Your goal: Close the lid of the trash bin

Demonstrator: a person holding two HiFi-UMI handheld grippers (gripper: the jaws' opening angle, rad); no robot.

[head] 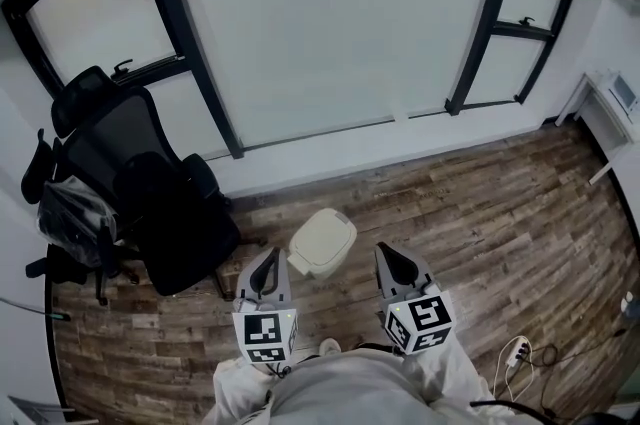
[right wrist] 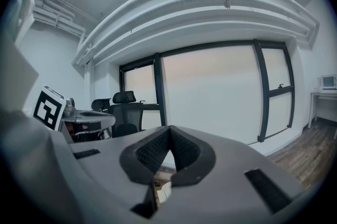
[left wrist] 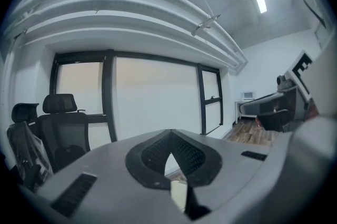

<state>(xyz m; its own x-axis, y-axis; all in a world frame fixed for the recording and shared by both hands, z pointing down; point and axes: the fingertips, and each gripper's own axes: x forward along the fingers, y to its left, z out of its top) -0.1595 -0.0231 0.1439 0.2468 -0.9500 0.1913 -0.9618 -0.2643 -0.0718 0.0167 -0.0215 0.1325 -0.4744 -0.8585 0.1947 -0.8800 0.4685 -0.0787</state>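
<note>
Both clenched, empty: left gripper (head: 265, 265) and right gripper (head: 392, 260) hang back; trash bin (head: 322, 241) just ahead between them, its lid looks already down

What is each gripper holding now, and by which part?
Nothing is held. The left gripper and the right gripper each have their jaws together with nothing between them, both apart from the cream plastic trash bin.

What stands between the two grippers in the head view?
The cream trash bin stands on the wooden floor between the left gripper and the right gripper, slightly ahead of their tips. The head view shows this.
</note>
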